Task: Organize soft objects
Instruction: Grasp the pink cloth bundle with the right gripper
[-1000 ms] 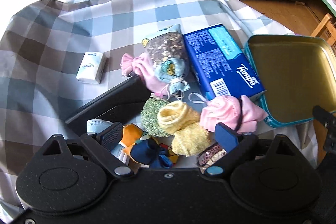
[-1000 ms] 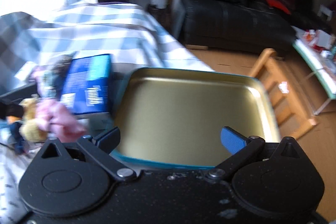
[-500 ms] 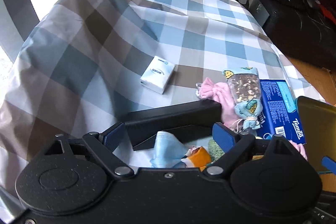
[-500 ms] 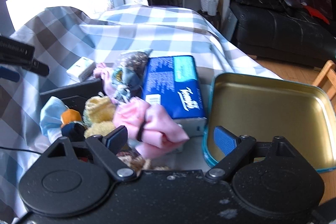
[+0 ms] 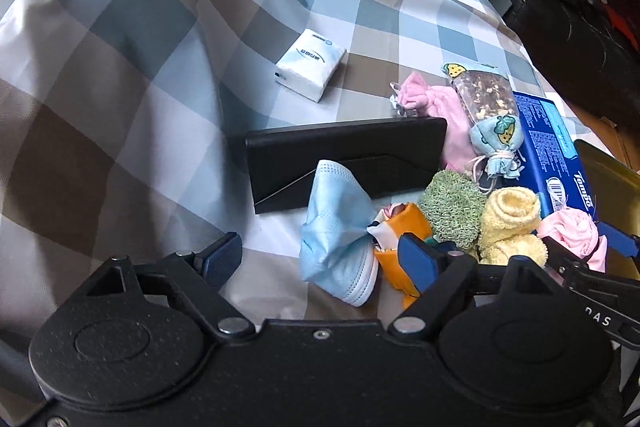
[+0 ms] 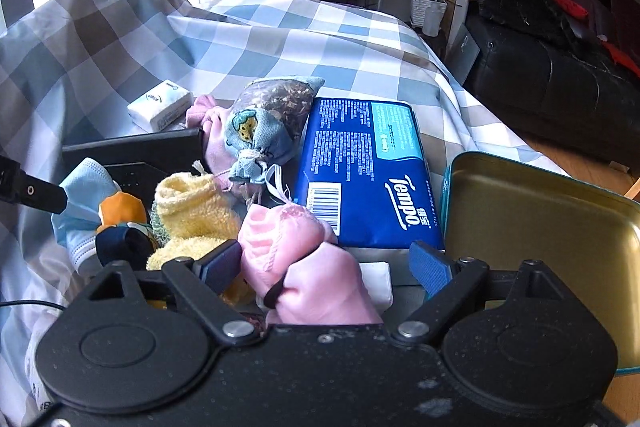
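- Checked cloth (image 5: 160, 27) in blue, brown and white covers the whole work surface; dark sofa (image 6: 560, 67) at right of the right wrist view.
- Left gripper (image 5: 320, 257): jaws apart, just been closing, nothing pinched; light blue face mask (image 5: 336, 227) sits between the fingers at lower centre, pads not pressing it.
- Right gripper (image 6: 330, 265): jaws apart, just been closing; pink cloth bundle (image 6: 304, 259) with a dark band lies between the fingers, left pad close against it, right pad clear, so no grip.
- Beside the mask: orange soft piece (image 5: 404, 227), green fuzzy roll (image 5: 452, 207), yellow fuzzy roll (image 5: 512, 223), all bunched and touching.
- Black folded case (image 5: 344, 151) stands just behind the mask.
- Patterned drawstring sachet (image 6: 272, 123) lies over a second pink cloth (image 5: 440, 107), upper right of the pile.
- Blue Tempo tissue pack (image 6: 360, 171) flat, right of the pile, against the gold tin tray (image 6: 540, 227) with teal rim.
- Small white tissue packet (image 5: 310, 65) well apart, upper centre.
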Available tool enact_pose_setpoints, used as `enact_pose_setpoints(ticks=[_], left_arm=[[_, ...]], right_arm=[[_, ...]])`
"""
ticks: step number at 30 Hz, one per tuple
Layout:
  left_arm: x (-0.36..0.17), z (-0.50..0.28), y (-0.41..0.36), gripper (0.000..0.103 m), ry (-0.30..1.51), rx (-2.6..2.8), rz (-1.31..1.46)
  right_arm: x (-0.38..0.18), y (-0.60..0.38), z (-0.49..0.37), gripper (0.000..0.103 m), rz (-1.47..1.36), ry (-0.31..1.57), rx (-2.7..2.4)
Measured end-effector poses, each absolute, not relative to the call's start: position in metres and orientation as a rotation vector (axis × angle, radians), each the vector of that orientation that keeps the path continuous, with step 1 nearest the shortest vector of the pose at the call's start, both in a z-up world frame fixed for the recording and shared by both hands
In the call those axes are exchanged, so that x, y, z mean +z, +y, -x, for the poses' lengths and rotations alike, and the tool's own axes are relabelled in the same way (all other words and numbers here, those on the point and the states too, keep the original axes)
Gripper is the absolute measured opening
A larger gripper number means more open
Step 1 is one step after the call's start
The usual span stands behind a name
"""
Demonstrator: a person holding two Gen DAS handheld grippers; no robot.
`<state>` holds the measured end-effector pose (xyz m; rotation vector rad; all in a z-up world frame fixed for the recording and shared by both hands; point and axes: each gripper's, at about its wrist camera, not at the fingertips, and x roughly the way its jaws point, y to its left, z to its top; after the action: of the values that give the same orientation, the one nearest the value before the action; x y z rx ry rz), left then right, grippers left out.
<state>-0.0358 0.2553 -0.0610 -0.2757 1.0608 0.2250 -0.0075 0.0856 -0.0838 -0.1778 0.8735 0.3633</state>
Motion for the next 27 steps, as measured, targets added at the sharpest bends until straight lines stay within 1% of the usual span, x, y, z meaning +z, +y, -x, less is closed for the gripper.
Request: enact_pose_setpoints(ticks=[2, 3, 4, 5, 6, 7, 8, 13, 17, 27], left_arm=[[-0.063, 0.036, 0.250, 0.080, 1.059, 0.198, 0.261], [-0.064, 0.037, 0.248, 0.080, 1.061, 0.187, 0.250], [-0.065, 0.037, 0.246, 0.080, 1.064, 0.180, 0.239], [-0.067, 0.037, 0.244, 0.080, 1.065, 0.178, 0.227], [-0.069, 0.038, 0.242, 0.080, 1.064, 0.179, 0.217], [-0.070, 0.038, 0.240, 0.080, 1.065, 0.179, 0.213], [-0.072, 0.038, 0.239, 0.080, 1.068, 0.180, 0.211], [-0.080, 0.039, 0.239, 0.080, 1.051, 0.239, 0.203], [-0.082, 0.040, 0.248, 0.080, 1.027, 0.277, 0.261], [-0.096, 0.020, 0.262, 0.080, 1.043, 0.333, 0.334]], right_arm=[[-0.086, 0.086, 0.009, 0.072, 0.186, 0.890, 0.372], [-0.086, 0.087, 0.011, 0.070, 0.196, 0.880, 0.379], [-0.085, 0.087, 0.012, 0.065, 0.198, 0.877, 0.395], [-0.082, 0.086, 0.014, 0.048, 0.190, 0.877, 0.418], [-0.079, 0.086, 0.015, 0.043, 0.183, 0.876, 0.438], [-0.077, 0.086, 0.017, 0.042, 0.179, 0.872, 0.449], [-0.073, 0.085, 0.019, 0.039, 0.181, 0.859, 0.455], [-0.053, 0.072, 0.024, 0.038, 0.160, 0.801, 0.487], [-0.037, 0.056, 0.020, 0.038, 0.142, 0.754, 0.475], [-0.024, 0.011, -0.006, 0.039, 0.174, 0.693, 0.365]])
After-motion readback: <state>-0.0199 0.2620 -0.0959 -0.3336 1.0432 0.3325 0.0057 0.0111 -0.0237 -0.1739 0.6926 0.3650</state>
